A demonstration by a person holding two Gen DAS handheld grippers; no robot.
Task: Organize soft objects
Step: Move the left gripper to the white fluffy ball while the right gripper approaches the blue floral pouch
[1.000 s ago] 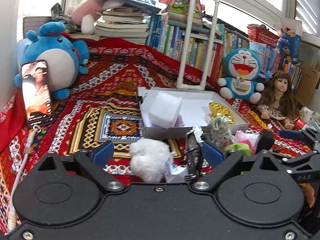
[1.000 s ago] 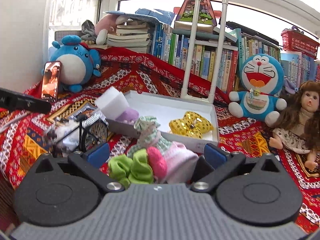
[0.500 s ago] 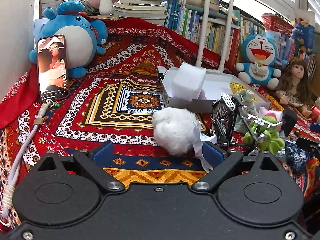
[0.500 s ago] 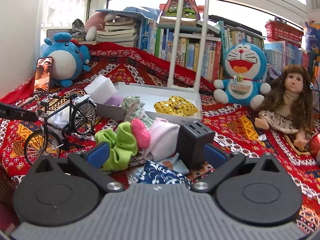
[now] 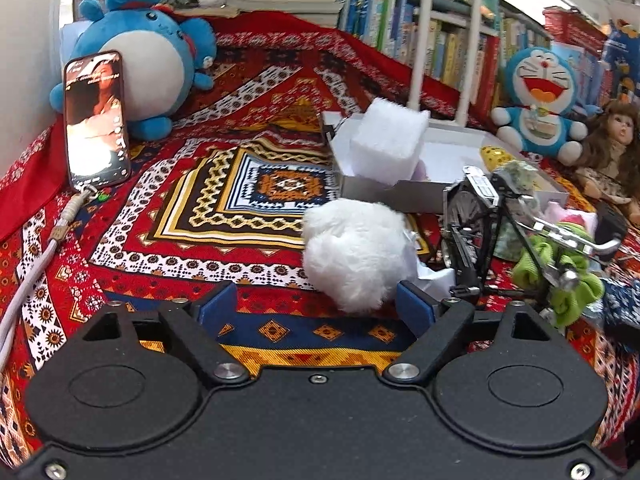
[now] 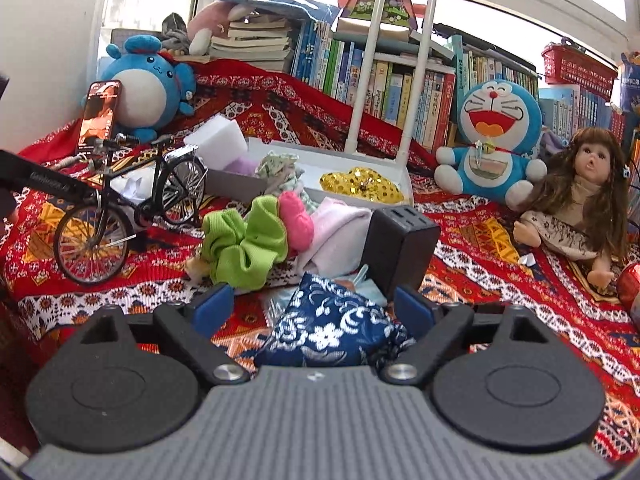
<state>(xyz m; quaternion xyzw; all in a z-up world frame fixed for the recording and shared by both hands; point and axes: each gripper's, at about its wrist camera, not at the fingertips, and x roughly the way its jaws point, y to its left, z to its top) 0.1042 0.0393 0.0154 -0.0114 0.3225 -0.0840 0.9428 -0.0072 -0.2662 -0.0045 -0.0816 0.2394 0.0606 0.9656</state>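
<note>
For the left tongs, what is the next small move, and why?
Probably ease the left tongs slightly forward and rightward, so both pads straddle the white fluffy ball as the jaws are closing. The ball lies on the patterned cloth, off-centre toward the right pad, and nothing presses on it yet. The toy bicycle stands close beside it, so keep clear.

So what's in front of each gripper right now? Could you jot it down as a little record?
surface: patterned red cloth
left gripper: jaws closing, white fluffy ball just ahead, not gripped
right gripper: jaws closing, blue floral pouch between them, not pressed
white box: holds gold sequin piece and white foam block
hard items nearby: toy bicycle, black charger
</note>
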